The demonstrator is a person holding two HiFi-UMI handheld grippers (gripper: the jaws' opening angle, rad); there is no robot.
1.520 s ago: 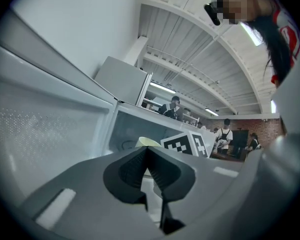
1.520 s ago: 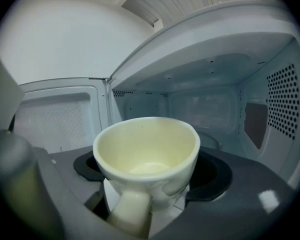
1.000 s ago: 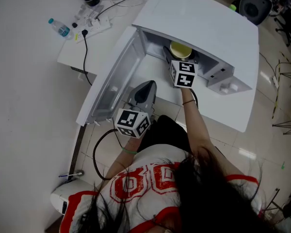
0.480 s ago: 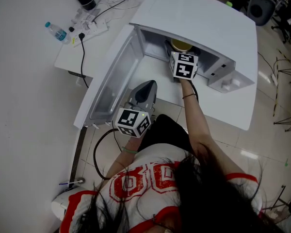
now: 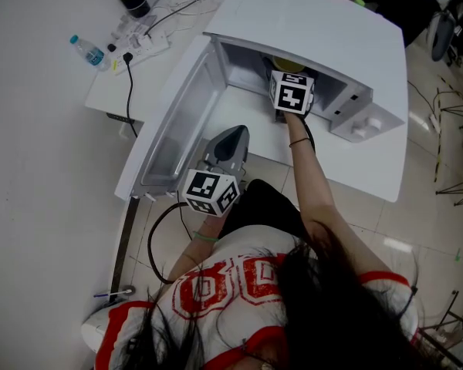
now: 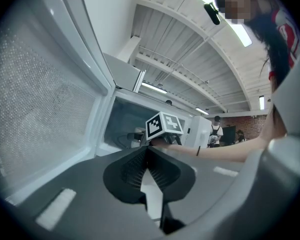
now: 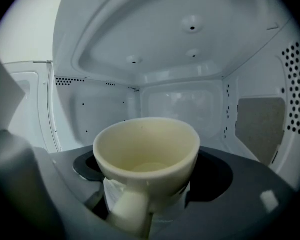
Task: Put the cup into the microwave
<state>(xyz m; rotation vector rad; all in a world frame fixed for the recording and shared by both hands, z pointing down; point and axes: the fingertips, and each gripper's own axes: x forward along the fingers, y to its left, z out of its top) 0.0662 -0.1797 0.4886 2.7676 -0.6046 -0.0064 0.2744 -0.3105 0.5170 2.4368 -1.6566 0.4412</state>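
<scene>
The right tongs [image 7: 140, 206] grip the cream cup [image 7: 147, 146] by its handle inside the white microwave [image 5: 316, 29], while the left tongs [image 6: 148, 163], clenched empty, hang beside its open door [image 5: 176, 126].

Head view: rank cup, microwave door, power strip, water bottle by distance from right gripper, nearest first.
1. cup: in the right gripper's jaws, inside the microwave.
2. microwave door: swung open, to the left.
3. power strip: on the table, far left.
4. water bottle: farthest left, beyond the strip.

A white side table [image 5: 117, 85] bearing a power strip [image 5: 148, 45] and water bottle [image 5: 87, 49] stands over pale floor tiles [image 5: 426, 206].
</scene>
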